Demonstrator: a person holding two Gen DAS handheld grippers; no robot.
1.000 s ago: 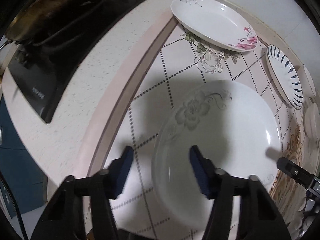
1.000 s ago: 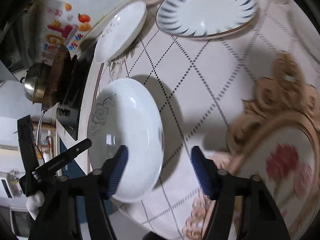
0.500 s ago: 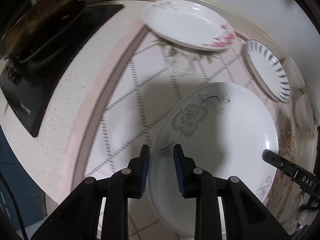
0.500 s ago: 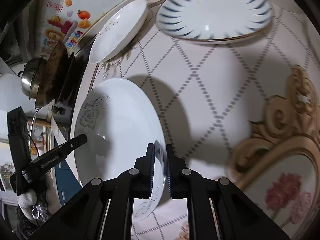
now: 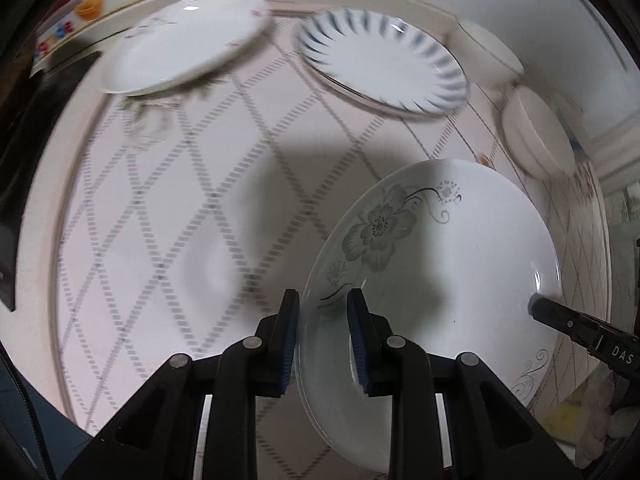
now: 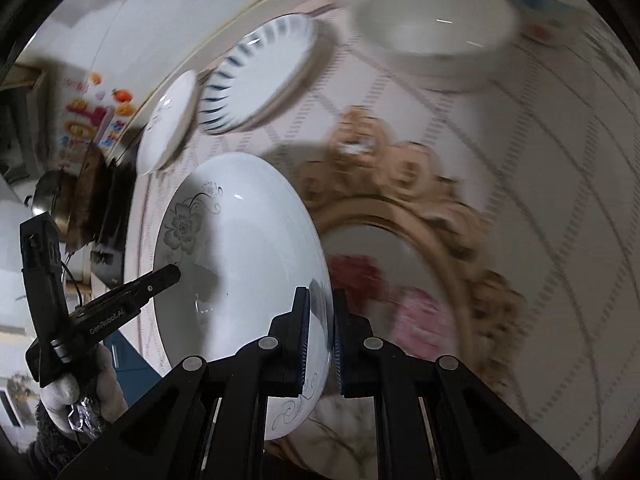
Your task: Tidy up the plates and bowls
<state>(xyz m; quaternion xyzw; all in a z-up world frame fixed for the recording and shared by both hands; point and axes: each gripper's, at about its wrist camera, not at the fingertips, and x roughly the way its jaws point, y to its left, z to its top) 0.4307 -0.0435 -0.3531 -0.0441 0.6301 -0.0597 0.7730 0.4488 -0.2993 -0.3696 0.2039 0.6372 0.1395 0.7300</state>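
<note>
Both hand-held grippers point(image 5: 322, 340) point(image 6: 320, 340) on plate point(image 5: 432, 280) rim.

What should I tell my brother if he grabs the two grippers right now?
Left gripper: shut on the near rim of the grey-flower plate.
Right gripper: shut on the opposite rim of that plate; it looks lifted and tilted above the tablecloth.
At the back: pink-flower plate, blue-striped plate, two white bowls, all separate.
Done: plate gripped.
Left: nothing stacked yet; probably set it on another plate, then group the bowls.
</note>
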